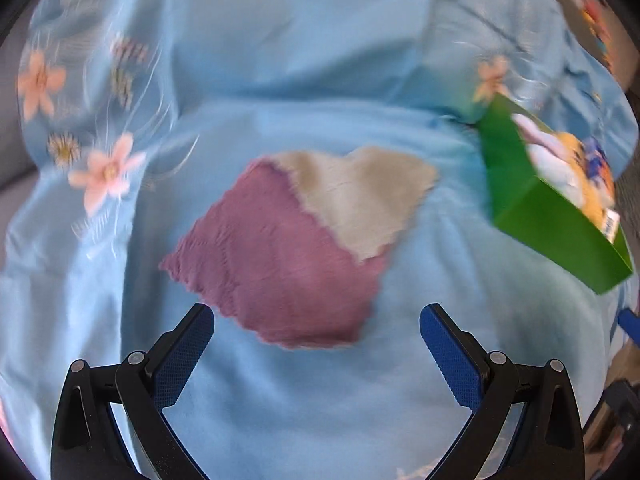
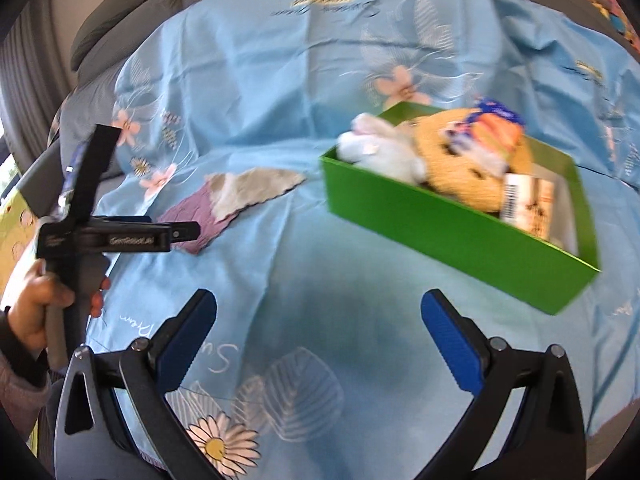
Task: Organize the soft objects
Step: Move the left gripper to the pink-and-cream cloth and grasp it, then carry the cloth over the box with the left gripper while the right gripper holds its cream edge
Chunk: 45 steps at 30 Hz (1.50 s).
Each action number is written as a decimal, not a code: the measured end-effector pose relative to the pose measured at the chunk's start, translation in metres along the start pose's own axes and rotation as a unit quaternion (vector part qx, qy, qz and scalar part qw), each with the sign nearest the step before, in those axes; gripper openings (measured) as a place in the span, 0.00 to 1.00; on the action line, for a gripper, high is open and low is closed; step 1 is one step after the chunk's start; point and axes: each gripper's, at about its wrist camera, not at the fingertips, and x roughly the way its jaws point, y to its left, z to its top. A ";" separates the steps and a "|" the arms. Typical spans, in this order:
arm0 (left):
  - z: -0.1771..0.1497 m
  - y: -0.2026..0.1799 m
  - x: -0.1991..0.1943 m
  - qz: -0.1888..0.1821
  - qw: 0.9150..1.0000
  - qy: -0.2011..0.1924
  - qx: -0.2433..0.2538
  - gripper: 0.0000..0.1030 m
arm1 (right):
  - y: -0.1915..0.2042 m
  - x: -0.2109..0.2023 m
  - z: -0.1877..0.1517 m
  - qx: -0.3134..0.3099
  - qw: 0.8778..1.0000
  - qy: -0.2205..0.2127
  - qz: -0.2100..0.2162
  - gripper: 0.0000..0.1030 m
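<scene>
Straight ahead of the left gripper (image 1: 316, 354), just past its fingertips, two flat cloths are seen on the blue floral sheet (image 1: 304, 80): a purple cloth (image 1: 276, 264) nearest, with a grey cloth (image 1: 360, 196) overlapping its far right corner; the pair's long axis is judged to run from near-left to far-right, toward the green box (image 2: 452, 224); the left gripper is held wide open with nothing between its jaws, and is clearly the nearer tool; from the right wrist view the cloths lie well off to the left, the left gripper's nose almost over the purple edge; the right gripper (image 2: 320, 344) is likewise spread wide and empty, aimed at bare sheet between cloths and box; the box sits right of the cloths, apart from them; inside it a white plush rabbit (image 2: 380, 148), a yellow-orange plush (image 2: 468, 168) and a printed packet (image 2: 528, 204) are made out, blurred; some room is judged left at the near right end.
</scene>
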 end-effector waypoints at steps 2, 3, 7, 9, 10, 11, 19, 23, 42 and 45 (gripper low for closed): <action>0.001 0.011 0.008 -0.001 1.000 0.002 -0.012 1.00 | 0.008 0.009 0.002 -0.007 1.000 0.008 0.003 0.99; 0.003 0.015 0.012 -0.004 1.000 0.000 -0.017 0.99 | 0.012 0.015 0.004 -0.010 1.000 0.012 0.005 0.99; 0.008 0.020 0.027 -0.017 0.999 0.012 -0.024 0.77 | 0.022 0.027 0.008 -0.018 1.000 0.021 0.007 0.99; 0.009 0.016 0.031 -0.011 1.000 0.010 -0.006 0.68 | 0.024 0.031 0.009 -0.021 1.000 0.023 0.006 0.99; 0.008 0.014 0.031 -0.009 1.000 0.008 0.006 0.57 | 0.024 0.034 0.010 -0.022 0.999 0.023 0.005 0.99; 0.008 0.010 0.032 -0.003 1.000 0.006 0.019 0.50 | 0.025 0.037 0.011 -0.022 0.999 0.024 0.004 0.99; 0.008 0.015 0.029 -0.062 0.997 -0.006 0.033 0.04 | 0.019 0.047 0.013 0.004 1.000 0.025 0.005 0.99; 0.000 0.016 0.009 -0.167 0.986 -0.010 0.008 0.04 | 0.015 0.044 0.013 0.012 0.999 0.023 0.018 0.99; -0.083 -0.036 -0.039 -0.232 0.964 0.054 0.121 0.04 | 0.060 0.100 0.013 0.016 0.982 0.125 0.138 0.39; -0.081 -0.044 -0.034 -0.230 0.965 0.056 0.117 0.04 | 0.069 0.099 0.009 -0.009 0.984 0.121 0.132 0.11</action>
